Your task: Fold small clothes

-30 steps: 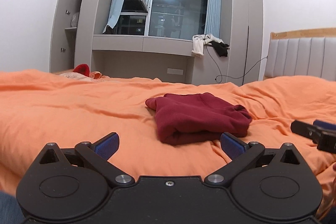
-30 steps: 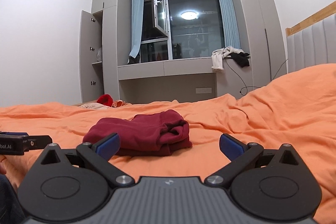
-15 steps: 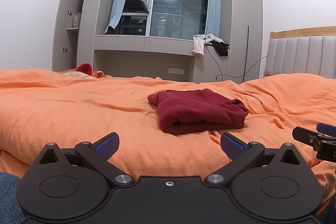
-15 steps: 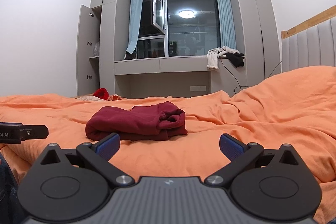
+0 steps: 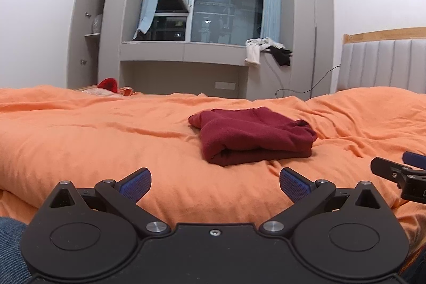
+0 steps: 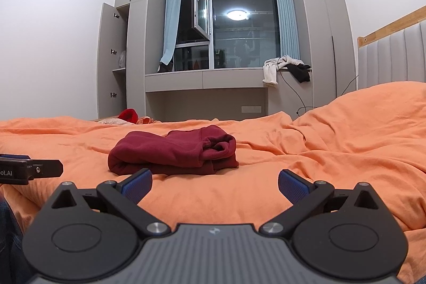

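A dark red garment lies folded in a compact stack on the orange bedspread. It shows in the right wrist view too, the garment lying ahead and slightly left. My left gripper is open and empty, held back from the garment near the bed's front edge. Equally empty, my right gripper stands open and clear of the cloth. The right gripper's fingertips appear at the left view's right edge; the left gripper's tip appears at the right view's left edge.
A padded headboard stands at the right. At the far edge of the bed lies a red item. Beyond are grey cabinets, a window ledge with white and black clothes, and a hanging cable. Denim shows at bottom left.
Both grippers have pulled back and lifted a little, so the folded garment sits farther off in both views. The garment itself has not moved, and both grippers stayed open.
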A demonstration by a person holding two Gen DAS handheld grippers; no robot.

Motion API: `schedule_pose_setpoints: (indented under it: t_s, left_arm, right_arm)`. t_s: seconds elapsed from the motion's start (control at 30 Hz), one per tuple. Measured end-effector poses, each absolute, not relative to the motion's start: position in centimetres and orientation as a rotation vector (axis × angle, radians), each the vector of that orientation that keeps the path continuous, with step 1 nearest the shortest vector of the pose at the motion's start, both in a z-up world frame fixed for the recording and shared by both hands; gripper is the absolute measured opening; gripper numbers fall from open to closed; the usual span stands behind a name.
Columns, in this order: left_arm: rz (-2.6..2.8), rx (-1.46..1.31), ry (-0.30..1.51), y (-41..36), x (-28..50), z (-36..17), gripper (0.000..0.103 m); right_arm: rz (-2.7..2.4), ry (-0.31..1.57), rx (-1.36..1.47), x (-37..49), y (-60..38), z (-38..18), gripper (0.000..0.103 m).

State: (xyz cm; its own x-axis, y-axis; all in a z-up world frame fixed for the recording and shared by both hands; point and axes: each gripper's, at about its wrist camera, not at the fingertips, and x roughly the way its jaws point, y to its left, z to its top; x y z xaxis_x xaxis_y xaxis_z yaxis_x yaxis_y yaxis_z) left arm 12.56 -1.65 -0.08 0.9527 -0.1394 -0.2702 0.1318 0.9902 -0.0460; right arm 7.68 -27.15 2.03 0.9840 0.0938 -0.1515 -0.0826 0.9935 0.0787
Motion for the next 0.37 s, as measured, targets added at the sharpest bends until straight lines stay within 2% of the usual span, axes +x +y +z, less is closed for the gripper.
schedule_pose_setpoints:
  t_s: [0.37]
  left_arm:
    - [-0.130,-0.038,0.292,-1.55,12.90,-0.15,0.102]
  right_arm:
    - [0.091,0.160,0.070,7.83,-27.13,1.80,0.103]
